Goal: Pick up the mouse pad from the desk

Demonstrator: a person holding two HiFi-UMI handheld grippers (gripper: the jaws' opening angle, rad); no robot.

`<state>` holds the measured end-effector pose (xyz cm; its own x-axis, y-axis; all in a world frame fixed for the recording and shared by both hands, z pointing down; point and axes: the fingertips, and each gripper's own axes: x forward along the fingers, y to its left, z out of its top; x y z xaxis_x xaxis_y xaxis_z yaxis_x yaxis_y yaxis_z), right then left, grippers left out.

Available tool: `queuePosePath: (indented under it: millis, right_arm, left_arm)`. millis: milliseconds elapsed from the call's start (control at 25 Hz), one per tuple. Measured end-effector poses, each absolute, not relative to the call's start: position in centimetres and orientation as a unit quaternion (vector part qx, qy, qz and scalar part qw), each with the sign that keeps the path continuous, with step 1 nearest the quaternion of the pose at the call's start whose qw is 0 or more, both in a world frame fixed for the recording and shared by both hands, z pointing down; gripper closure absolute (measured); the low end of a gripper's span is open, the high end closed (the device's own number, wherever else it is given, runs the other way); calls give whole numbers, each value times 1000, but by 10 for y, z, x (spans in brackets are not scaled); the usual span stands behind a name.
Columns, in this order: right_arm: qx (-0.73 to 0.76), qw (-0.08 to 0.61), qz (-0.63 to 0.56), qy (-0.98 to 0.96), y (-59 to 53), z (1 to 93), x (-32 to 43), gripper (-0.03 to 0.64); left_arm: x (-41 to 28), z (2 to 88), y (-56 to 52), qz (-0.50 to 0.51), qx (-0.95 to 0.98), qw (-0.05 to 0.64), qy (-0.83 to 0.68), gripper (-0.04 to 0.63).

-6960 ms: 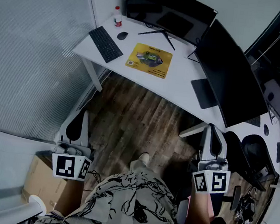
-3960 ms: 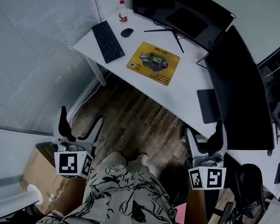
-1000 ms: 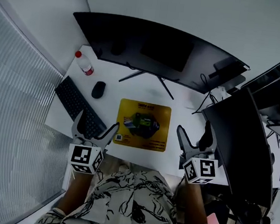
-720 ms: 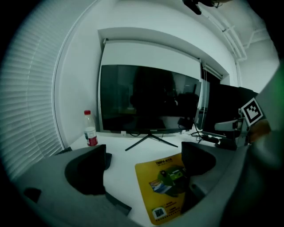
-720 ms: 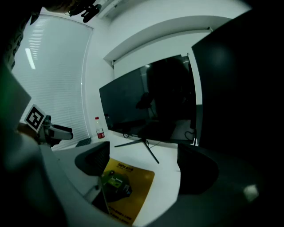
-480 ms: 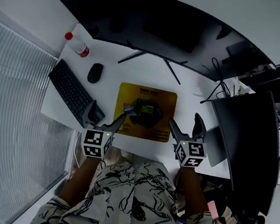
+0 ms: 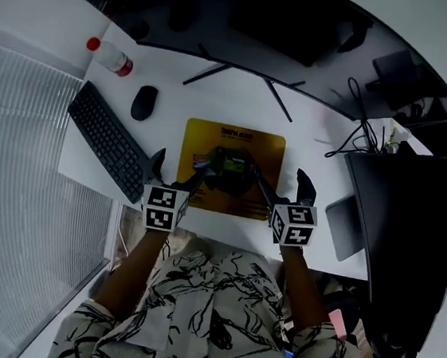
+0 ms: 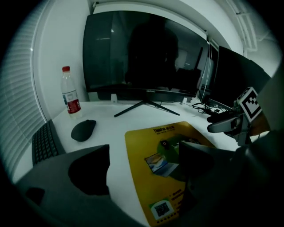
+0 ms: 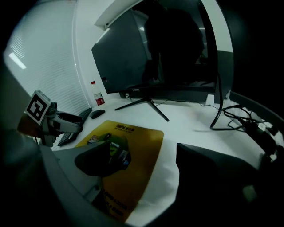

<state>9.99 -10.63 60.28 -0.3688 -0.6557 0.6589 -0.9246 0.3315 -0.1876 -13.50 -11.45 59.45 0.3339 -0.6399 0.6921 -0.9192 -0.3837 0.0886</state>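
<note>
- Mouse pad, yellow with a printed picture, lies flat on the white desk at its near middle, not yet lifted.
- A second ago both grippers hung higher, over the desk's near edge. Now they have sunk and tipped forward to the pad's two near corners.
- The left gripper is at the near-left corner. Its jaws stand wide apart and have just been closing a little. The pad's left edge lies between them, but nothing is pinched.
- The right gripper is at the near-right corner. Its jaws are also spread wide, with the pad's right edge between them, and it holds nothing.
- Whether any fingertip already touches the pad or desk I cannot tell.
- The approach looks nearly done. Next, probably, a finger must slip under each edge before closing, and a thin, limp pad lying flush on the desk may resist that or sag when raised.
- The keyboard lies just left of the left gripper, and the mouse and bottle farther left. The monitor stands along the far side.
</note>
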Motion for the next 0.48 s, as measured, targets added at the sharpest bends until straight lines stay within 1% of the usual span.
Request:
queuePosePath:
  millis: [200,320,360,480]
  right_arm:
    - [498,263,299,-770,-98,628,98,153]
    - [493,279,309,-764,-94,643,98,177]
    - [492,284,314,-761,-92,648,99,184]
    - [495,292,319,-754,-91,655,102,187]
  left_arm:
    - [-131,621,-112,303,772,262,-493,114]
    - [-130,632,-111,308,770,266,-492,146]
    - [-130,636,-110,310,768,270,-492,147]
    - [-130,643,-110,317,761,278,-492,163]
